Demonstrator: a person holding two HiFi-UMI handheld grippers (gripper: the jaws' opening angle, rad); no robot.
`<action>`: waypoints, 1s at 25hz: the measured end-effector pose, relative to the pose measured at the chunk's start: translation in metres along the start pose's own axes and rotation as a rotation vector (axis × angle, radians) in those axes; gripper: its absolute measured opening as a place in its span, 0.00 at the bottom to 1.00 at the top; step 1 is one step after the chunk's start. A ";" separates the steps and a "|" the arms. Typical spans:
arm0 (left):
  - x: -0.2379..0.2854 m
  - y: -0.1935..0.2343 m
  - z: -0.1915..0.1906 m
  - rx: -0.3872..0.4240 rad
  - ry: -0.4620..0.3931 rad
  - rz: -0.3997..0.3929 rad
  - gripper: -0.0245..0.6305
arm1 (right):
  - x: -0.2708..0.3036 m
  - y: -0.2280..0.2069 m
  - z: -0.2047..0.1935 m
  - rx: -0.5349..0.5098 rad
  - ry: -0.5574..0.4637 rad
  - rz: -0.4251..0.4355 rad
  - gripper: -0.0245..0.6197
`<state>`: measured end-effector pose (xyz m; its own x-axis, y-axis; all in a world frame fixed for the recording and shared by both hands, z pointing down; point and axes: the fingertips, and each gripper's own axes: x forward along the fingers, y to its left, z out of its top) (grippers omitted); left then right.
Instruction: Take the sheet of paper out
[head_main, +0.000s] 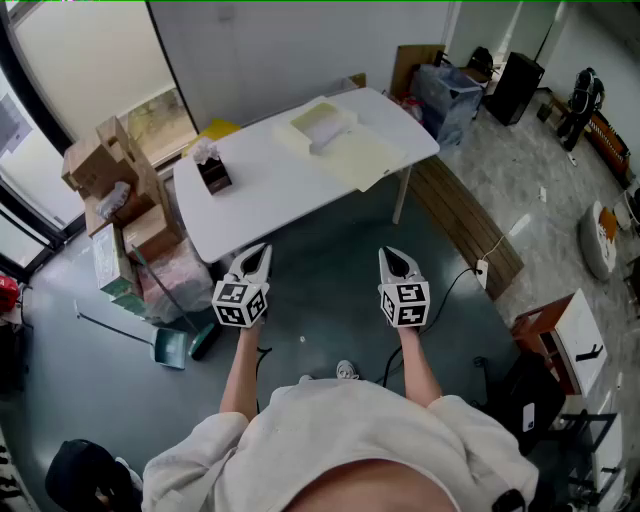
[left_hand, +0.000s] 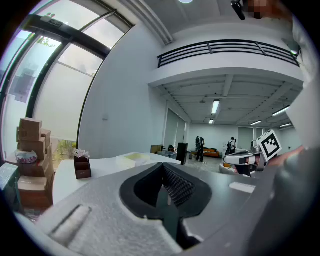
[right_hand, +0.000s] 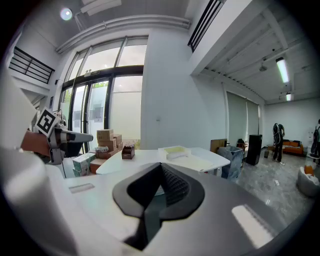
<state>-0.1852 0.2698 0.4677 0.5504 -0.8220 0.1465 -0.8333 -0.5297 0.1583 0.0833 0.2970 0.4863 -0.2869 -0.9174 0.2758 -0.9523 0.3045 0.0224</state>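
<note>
A white table (head_main: 270, 195) stands ahead of me on the grey floor. On its far right end lies a pale yellow sheet (head_main: 362, 157), with a shallow pale box (head_main: 322, 125) on its far edge. In the right gripper view the box (right_hand: 175, 150) and the sheet (right_hand: 196, 161) show beyond the jaws. My left gripper (head_main: 256, 256) and right gripper (head_main: 392, 258) hover side by side in front of the table's near edge, well short of the sheet. Both are shut with nothing between the jaws.
A brown tissue box (head_main: 212, 170) sits on the table's left end. Stacked cardboard boxes (head_main: 115, 180) and a dustpan (head_main: 170, 348) crowd the floor to the left. A wooden bench (head_main: 465, 225) and a lined bin (head_main: 447, 95) stand to the right. People stand far off in the hall.
</note>
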 end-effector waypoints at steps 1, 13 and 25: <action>0.002 -0.001 0.001 -0.003 -0.002 0.002 0.04 | 0.001 -0.003 0.001 0.000 0.001 0.001 0.04; 0.016 -0.005 0.001 -0.008 0.003 0.006 0.04 | 0.007 -0.017 0.000 0.003 0.008 0.006 0.04; 0.043 -0.023 -0.002 -0.006 0.013 -0.001 0.04 | 0.013 -0.039 0.000 0.027 -0.019 0.024 0.04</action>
<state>-0.1425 0.2471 0.4719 0.5520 -0.8186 0.1591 -0.8324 -0.5293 0.1644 0.1164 0.2738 0.4893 -0.3116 -0.9147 0.2574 -0.9474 0.3199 -0.0104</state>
